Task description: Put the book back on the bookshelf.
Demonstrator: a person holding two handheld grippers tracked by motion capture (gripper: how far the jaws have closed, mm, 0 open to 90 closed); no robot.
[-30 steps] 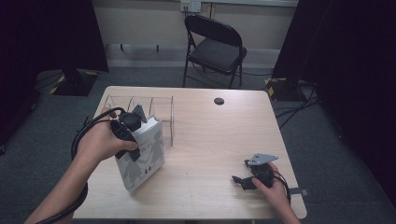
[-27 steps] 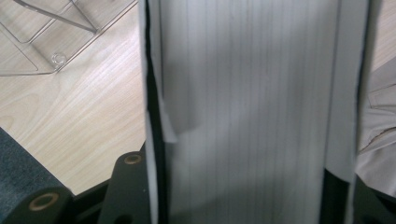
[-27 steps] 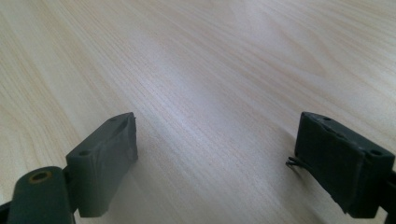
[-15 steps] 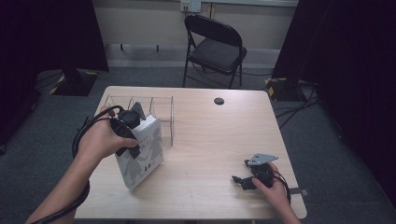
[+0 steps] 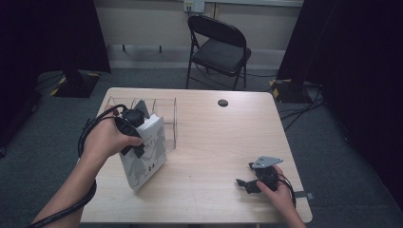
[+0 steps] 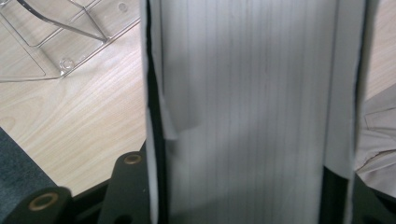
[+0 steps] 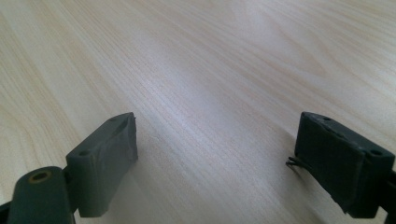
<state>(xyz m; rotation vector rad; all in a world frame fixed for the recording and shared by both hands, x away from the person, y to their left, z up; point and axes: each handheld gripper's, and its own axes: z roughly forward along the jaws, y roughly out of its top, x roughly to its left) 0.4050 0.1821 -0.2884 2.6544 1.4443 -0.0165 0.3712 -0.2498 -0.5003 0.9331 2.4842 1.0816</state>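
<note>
- The right gripper (image 5: 247, 183) rests near the front right edge of the bench (image 5: 223, 142), its fingers (image 7: 105, 158) spread wide with nothing but bare wood grain between them; the pads look rubbery and matte
- The book (image 5: 142, 152) stands tilted on its lower corner at the front left of the bench, just in front of the clear rack, and the left gripper (image 5: 133, 135) has it clamped across its thickness at the upper edge
- In the left gripper view the page block (image 6: 247, 112) sits between the fingers: pale, finely lined paper edges, with a thin cover on each side
- My judgement: a thick paperback, moderately heavy and stiff along the spine but soft at the covers; the glossy white cover could slip, and pages may fan or crease if pinched near the open edge, so a hold close to the spine, across the full block, seems safest
- Beyond it, the clear plastic rack (image 5: 157, 114) with upright dividers is hard, smooth and light, likely to slide if nudged
- Farthest off, a black folding chair (image 5: 218, 47) stands on grey carpet
</note>
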